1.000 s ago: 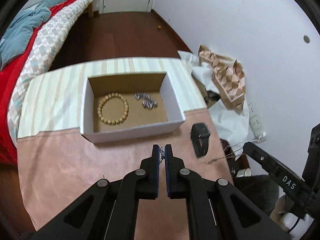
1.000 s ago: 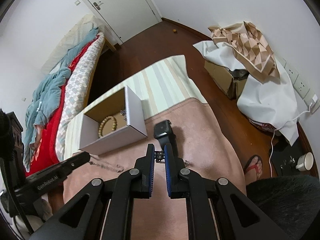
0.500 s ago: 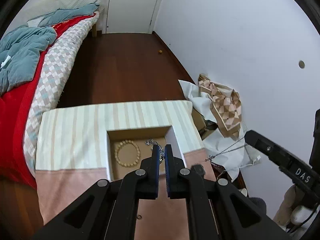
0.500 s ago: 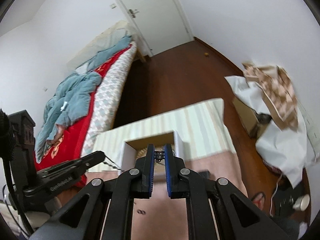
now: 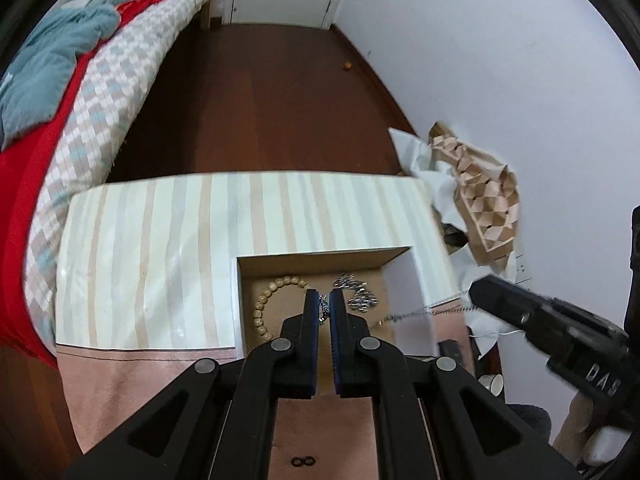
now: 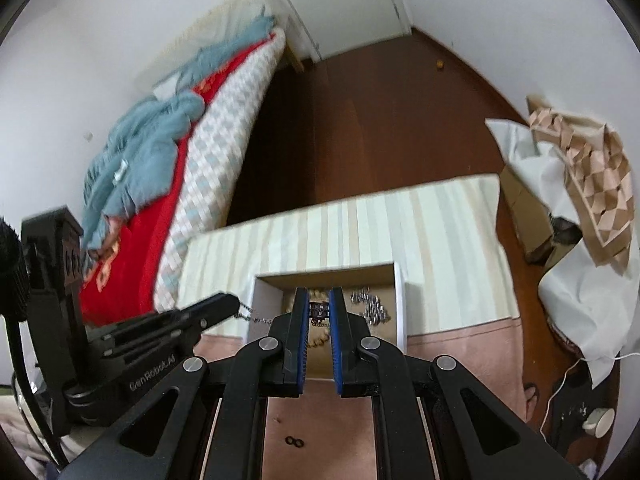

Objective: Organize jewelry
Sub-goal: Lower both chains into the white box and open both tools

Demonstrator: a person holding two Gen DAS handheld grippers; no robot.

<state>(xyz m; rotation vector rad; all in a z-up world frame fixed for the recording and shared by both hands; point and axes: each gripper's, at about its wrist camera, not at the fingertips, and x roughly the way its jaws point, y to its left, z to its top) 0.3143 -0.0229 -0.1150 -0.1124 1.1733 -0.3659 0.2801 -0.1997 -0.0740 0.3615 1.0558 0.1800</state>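
Note:
A thin silver chain necklace (image 5: 424, 312) hangs stretched between my two grippers above the open white cardboard box (image 5: 412, 280). My left gripper (image 5: 324, 305) is shut on one end of the chain. My right gripper (image 6: 319, 307) is shut on the other end, at a small dark clasp; its tip also shows in the left wrist view (image 5: 486, 292). Inside the box lie a wooden bead bracelet (image 5: 276, 300) and a heap of silver chain (image 5: 358, 292). Both grippers hover over the box's near side.
The box sits on a table covered by striped cloth (image 5: 180, 248) and pink cloth (image 5: 132, 380). Two small black rings (image 5: 303, 461) lie on the pink cloth. A bed (image 5: 60, 120) is to the left; draped boxes (image 5: 476, 184) stand on the right by the wall.
Both grippers, holding the chain, rose off the pink cloth and moved forward, and now hover lower over the box. The black watch has dropped out of view.

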